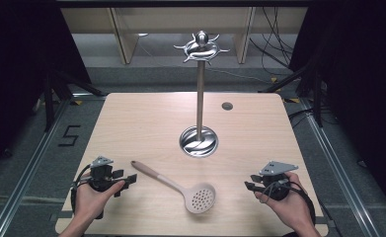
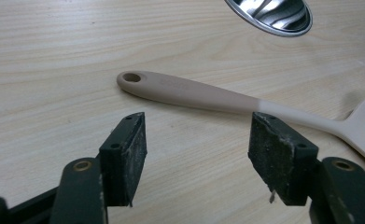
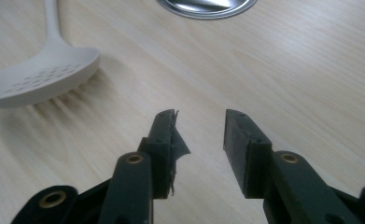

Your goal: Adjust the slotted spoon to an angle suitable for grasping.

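- slotted spoon (image 1: 180, 183) lies flat on tabletop (image 1: 131, 123) at 6 o'clock of the metal stand (image 1: 199, 98), handle twd left
- left hand-held gripper (image 1: 126, 178) released, jaws wide, just beside handle end
- right hand-held gripper (image 1: 250, 186) released too, empty, apart from spoon bowl

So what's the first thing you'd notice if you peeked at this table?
The tall shiny metal stand rising from its round base at the table's middle, with curly hooks on top. Next, the beige holey spoon lying flat near the front edge, between the left gripper and the right gripper, both open and holding nothing.
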Motion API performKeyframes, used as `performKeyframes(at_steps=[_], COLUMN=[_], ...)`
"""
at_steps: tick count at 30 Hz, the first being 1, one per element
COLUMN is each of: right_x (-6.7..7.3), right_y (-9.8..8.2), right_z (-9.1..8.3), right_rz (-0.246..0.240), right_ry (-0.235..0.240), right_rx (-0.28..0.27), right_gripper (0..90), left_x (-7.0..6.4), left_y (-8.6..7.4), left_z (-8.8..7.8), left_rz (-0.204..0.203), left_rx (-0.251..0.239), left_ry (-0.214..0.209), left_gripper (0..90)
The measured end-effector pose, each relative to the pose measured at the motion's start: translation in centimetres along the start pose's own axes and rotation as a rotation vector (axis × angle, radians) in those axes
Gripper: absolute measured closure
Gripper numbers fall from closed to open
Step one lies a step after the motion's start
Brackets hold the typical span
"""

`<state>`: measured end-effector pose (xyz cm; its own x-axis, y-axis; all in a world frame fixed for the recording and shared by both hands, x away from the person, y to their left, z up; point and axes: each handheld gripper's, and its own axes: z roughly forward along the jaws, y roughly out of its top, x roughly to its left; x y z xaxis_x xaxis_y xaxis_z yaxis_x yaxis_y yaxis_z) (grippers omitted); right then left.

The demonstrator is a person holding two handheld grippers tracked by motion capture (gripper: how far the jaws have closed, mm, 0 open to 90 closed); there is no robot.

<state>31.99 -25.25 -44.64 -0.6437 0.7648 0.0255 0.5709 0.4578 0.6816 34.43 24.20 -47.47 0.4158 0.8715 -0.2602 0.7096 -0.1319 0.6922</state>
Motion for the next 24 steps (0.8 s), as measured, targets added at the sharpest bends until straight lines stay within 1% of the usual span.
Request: performKeyframes(at_steps=[1,2,3,4,5,6,7,8,9,10,11,12,13,14,15,16,17,18,19,20,21,22,23,24], right_x=[0.0,-0.3,-0.3,-0.3,-0.3,-0.3,-0.3,-0.5,-0.5,-0.5,-0.5,-0.7,-0.7,-0.7,-0.7,-0.6,-0.6,-0.6,-0.6,-0.6,-0.5,-0.5,-0.5,-0.5], right_y=[0.0,0.1,0.1,0.2,0.2,0.2,0.1,0.0,0.0,0.0,-0.1,-0.1,-0.1,-0.1,-0.1,0.0,0.1,0.2,0.2,0.3,0.4,0.3,0.3,0.4], right_z=[0.0,0.0,0.1,0.2,0.2,0.2,0.3,0.3,0.3,0.2,0.3,0.4,0.4,0.4,0.4,0.5,0.5,0.6,0.7,0.7,0.7,0.9,0.9,0.8], right_rz=[0.0,-0.01,0.0,0.021,0.021,0.021,0.022,0.007,0.007,0.019,0.021,-0.001,-0.001,0.007,0.007,0.02,0.013,0.019,0.013,0.009,0.027,0.017,0.017,0.022], right_ry=[0.0,-0.005,-0.008,-0.002,-0.005,-0.005,-0.008,-0.011,-0.011,-0.006,-0.008,-0.01,-0.01,-0.007,-0.007,-0.007,-0.01,-0.008,-0.008,-0.006,-0.002,-0.003,-0.003,0.0], right_rx=[0.0,-0.001,-0.002,0.006,0.003,0.003,0.002,-0.009,-0.009,-0.002,-0.003,-0.013,-0.013,-0.006,-0.006,0.002,0.002,-0.004,-0.003,0.005,0.009,0.007,0.007,0.015], right_gripper=[63.4,62.7,61.9,61.1,60.8,60.8,60.6,60.5,60.5,60.5,60.3,60.2,60.2,60.0,60.0,60.0,60.0,59.9,59.8,59.7,59.6,59.6,59.6,59.4], left_x=[0.0,-0.2,-0.1,-0.2,-0.2,-0.2,-0.4,-0.4,-0.4,-0.5,-0.5,-0.9,-0.9,-1.7,-1.7,-2.9,-3.6,-4.5,-5.2,-6.0,-6.9,-7.7,-7.7,-8.6], left_y=[0.0,0.1,0.2,0.5,0.5,0.7,1.1,1.3,1.3,1.6,2.0,2.7,2.7,3.8,3.8,4.9,5.4,5.8,6.2,6.4,6.6,6.7,6.7,6.8], left_z=[0.0,0.2,0.2,0.4,0.4,0.3,0.5,0.7,0.7,0.9,1.0,1.2,1.2,1.3,1.3,1.7,1.9,2.4,2.8,3.2,3.7,4.3,4.3,5.1], left_rz=[0.0,-0.015,0.002,-0.016,-0.016,-0.016,-0.037,-0.046,-0.046,-0.057,-0.058,-0.054,-0.054,0.008,0.008,0.064,0.083,0.088,0.12,0.131,0.152,0.158,0.158,0.161], left_rx=[0.0,-0.008,0.009,0.0,0.0,0.01,0.005,0.017,0.017,0.011,0.013,0.002,0.002,-0.024,-0.024,-0.041,-0.034,-0.051,-0.038,-0.033,-0.015,0.0,0.0,0.01], left_ry=[0.0,0.003,0.004,0.006,0.006,0.01,0.022,0.028,0.028,0.037,0.042,0.045,0.045,0.041,0.041,0.024,-0.001,-0.026,-0.043,-0.057,-0.066,-0.078,-0.078,-0.084], left_gripper=[35.3,35.3,34.7,33.4,32.8,32.8,32.5,32.4,32.5,32.5,32.9,38.3,43.9,48.7,53.6,59.3,65.0,69.2,73.6,77.4,80.8,83.9,86.7,86.7])
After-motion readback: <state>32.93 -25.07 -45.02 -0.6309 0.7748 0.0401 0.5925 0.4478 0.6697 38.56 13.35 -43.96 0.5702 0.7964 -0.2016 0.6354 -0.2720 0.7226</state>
